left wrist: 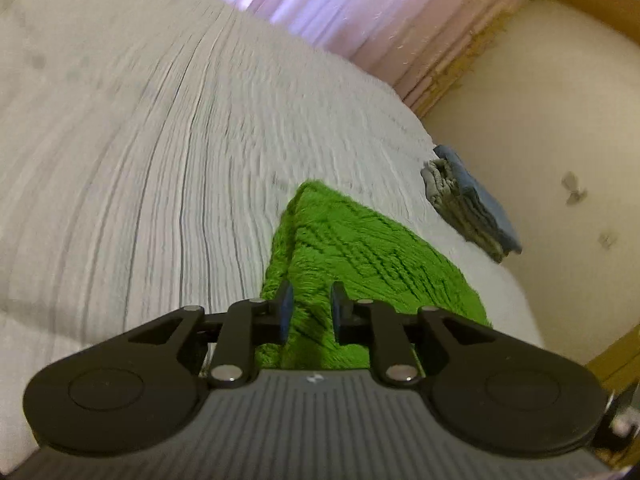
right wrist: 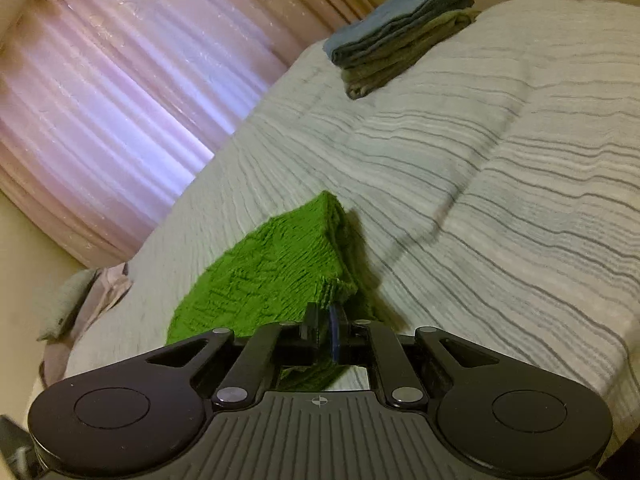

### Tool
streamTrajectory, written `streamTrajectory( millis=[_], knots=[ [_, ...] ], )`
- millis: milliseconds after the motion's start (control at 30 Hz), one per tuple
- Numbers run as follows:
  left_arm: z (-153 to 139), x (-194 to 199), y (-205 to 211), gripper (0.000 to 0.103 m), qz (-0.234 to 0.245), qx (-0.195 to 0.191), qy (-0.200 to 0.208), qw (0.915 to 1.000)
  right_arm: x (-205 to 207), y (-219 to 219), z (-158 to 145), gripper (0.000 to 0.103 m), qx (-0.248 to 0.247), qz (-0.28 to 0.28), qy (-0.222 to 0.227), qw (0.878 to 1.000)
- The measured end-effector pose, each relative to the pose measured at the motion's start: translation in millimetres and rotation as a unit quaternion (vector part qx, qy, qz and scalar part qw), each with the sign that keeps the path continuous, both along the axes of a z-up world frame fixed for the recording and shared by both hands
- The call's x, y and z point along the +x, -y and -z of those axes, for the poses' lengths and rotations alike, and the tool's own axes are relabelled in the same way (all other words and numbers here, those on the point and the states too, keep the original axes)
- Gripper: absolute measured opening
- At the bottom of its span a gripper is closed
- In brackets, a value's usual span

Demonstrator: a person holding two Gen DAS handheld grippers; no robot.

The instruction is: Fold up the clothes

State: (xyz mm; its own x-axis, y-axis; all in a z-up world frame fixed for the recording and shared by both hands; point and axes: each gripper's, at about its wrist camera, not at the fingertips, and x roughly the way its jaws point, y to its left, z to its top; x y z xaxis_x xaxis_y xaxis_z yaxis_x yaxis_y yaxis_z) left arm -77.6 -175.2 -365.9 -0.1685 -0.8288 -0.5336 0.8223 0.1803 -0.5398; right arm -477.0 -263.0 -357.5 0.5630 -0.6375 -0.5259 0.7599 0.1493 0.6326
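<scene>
Each handheld gripper, left (left wrist: pixel 310 312) and right (right wrist: pixel 324 330), has a grey ribbed body behind the fingers, matte black linkage arms with silver pivot screws, round black side discs, and blue pads (left wrist: pixel 285 312) on its fingertips.

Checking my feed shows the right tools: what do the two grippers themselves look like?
Both look alike. The left gripper and right gripper each have a grey ribbed body with a small crosshair mark, two round black side discs, black linkage arms with silver pivot pins, and blue pads on black fingers. No cables, hands or sleeves are visible.
</scene>
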Motion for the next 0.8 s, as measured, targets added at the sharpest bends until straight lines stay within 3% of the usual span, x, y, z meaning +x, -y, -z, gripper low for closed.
streamTrajectory(
  millis=[100,167,200,267,300,333,400,600,667,800],
  knots=[
    [-11,-23,-9,0.015,0.03,-0.011,0.065,0.9974,10,-2,3,0.008,-0.009,-0.01,-0.044,0.999],
    [-1,-35,-5,0.015,0.047,0.023,0.099,0.9937,19,-2,12,0.008,0.026,-0.02,-0.089,0.995],
    [6,-40,-1,0.014,0.051,0.044,0.112,0.9915,19,-5,14,0.008,0.031,-0.019,-0.092,0.995],
    [12,-43,-3,0.014,0.039,0.046,0.11,0.9921,17,-13,13,0.009,0.029,-0.021,-0.094,0.995],
    [9,-45,-4,0.014,0.034,0.046,0.11,0.9922,17,-18,10,0.015,0.025,-0.026,-0.098,0.995],
    [5,-46,-5,0.014,0.029,0.047,0.113,0.992,16,-22,6,0.043,0.02,-0.033,-0.099,0.994],
    [-1,-51,-12,0.015,0.022,0.056,0.129,0.9899,19,-32,-3,0.071,0.007,-0.047,-0.11,0.993],
    [-12,-69,-32,0.029,0.008,0.112,0.17,0.979,45,-56,-21,0.071,-0.017,-0.09,-0.192,0.977],
    [-17,-79,-41,0.039,0.012,0.123,0.184,0.9752,53,-62,-22,0.071,-0.019,-0.099,-0.219,0.971],
    [-21,-94,-57,0.042,0.023,0.137,0.205,0.9689,63,-73,-21,0.072,-0.02,-0.113,-0.241,0.964]
  ],
)
